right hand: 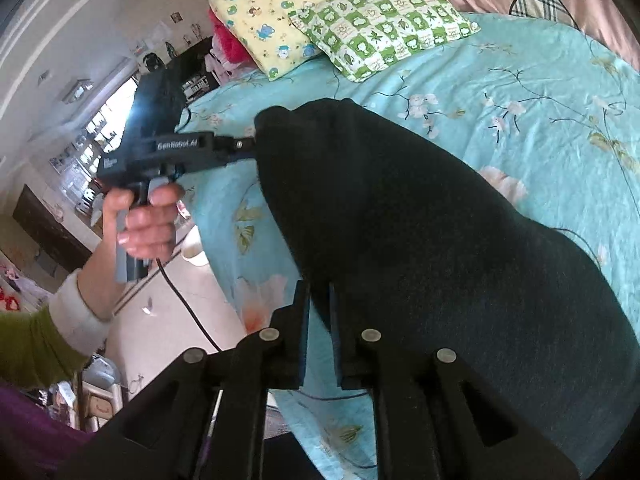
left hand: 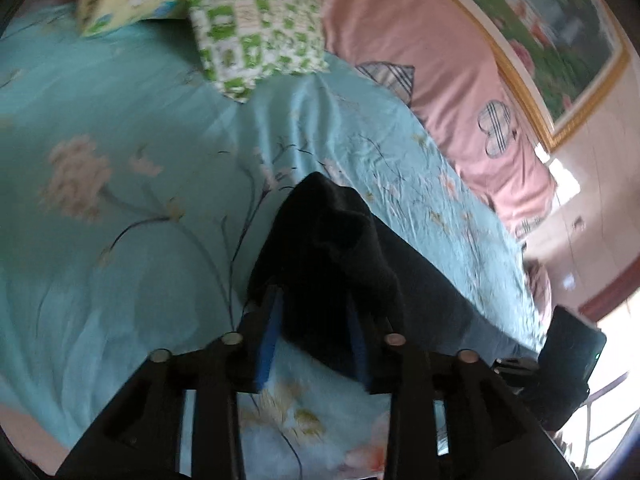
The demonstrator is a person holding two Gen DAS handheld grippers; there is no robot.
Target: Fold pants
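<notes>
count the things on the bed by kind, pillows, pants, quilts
Pillows: 2, a yellow cartoon-print pillow and a green-and-white checked pillow
Pants: 1, black fabric pants
Quilts: 1, a pink quilt with plaid patches
Total: 4

A bed fills most of the room, spread with a turquoise floral sheet (right hand: 520, 92). At its head lie a yellow cartoon-print pillow (right hand: 264, 4) and a green-and-white checked pillow (right hand: 384, 20), with a pink quilt (left hand: 432, 64) bunched alongside. A gold-framed flower painting (left hand: 560, 40) hangs on the pale wall. Daylight pours through a window (right hand: 108, 120) (quite glaring), over a pale tiled floor (right hand: 168, 304) and a dark cabinet (right hand: 44, 228)
</notes>
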